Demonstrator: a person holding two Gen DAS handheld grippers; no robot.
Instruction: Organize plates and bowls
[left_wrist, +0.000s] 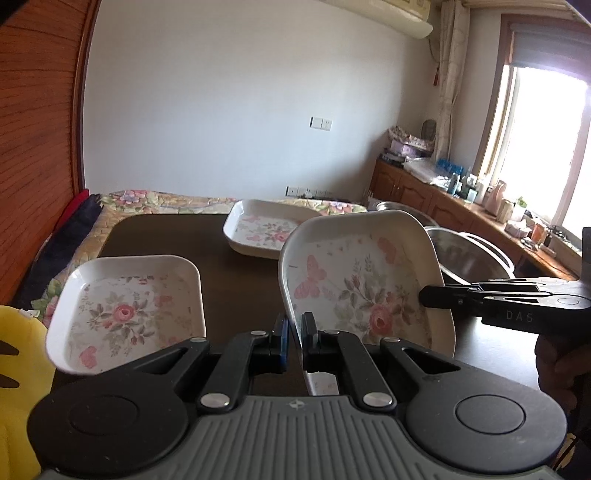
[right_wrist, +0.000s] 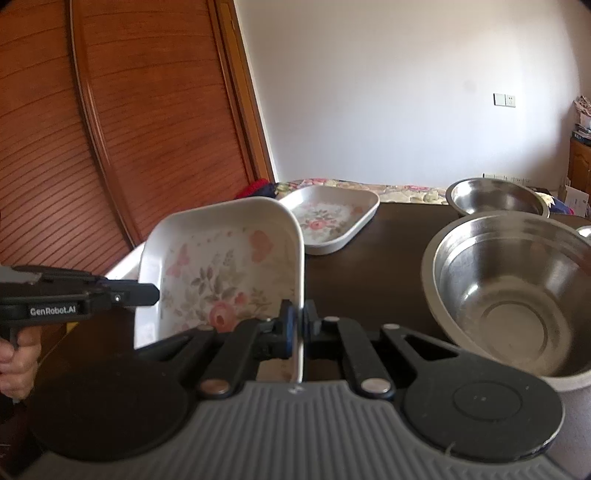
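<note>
A square floral plate (left_wrist: 364, 280) is held tilted above the dark table (left_wrist: 229, 266). My left gripper (left_wrist: 294, 328) is shut on its left rim. My right gripper (right_wrist: 300, 325) is shut on its right rim; the plate also shows in the right wrist view (right_wrist: 221, 269). The right gripper appears from the side in the left wrist view (left_wrist: 428, 295), and the left one in the right wrist view (right_wrist: 153, 293). A second floral plate (left_wrist: 125, 310) lies at the near left. A third (left_wrist: 258, 229) lies farther back, also seen in the right wrist view (right_wrist: 328, 218).
A large steel bowl (right_wrist: 517, 295) stands on the table at the right, a smaller steel bowl (right_wrist: 496, 197) behind it. A yellow object (left_wrist: 18, 369) sits at the near left. A wooden louvred door (right_wrist: 129, 129) and a floral bedspread (left_wrist: 155, 201) border the table.
</note>
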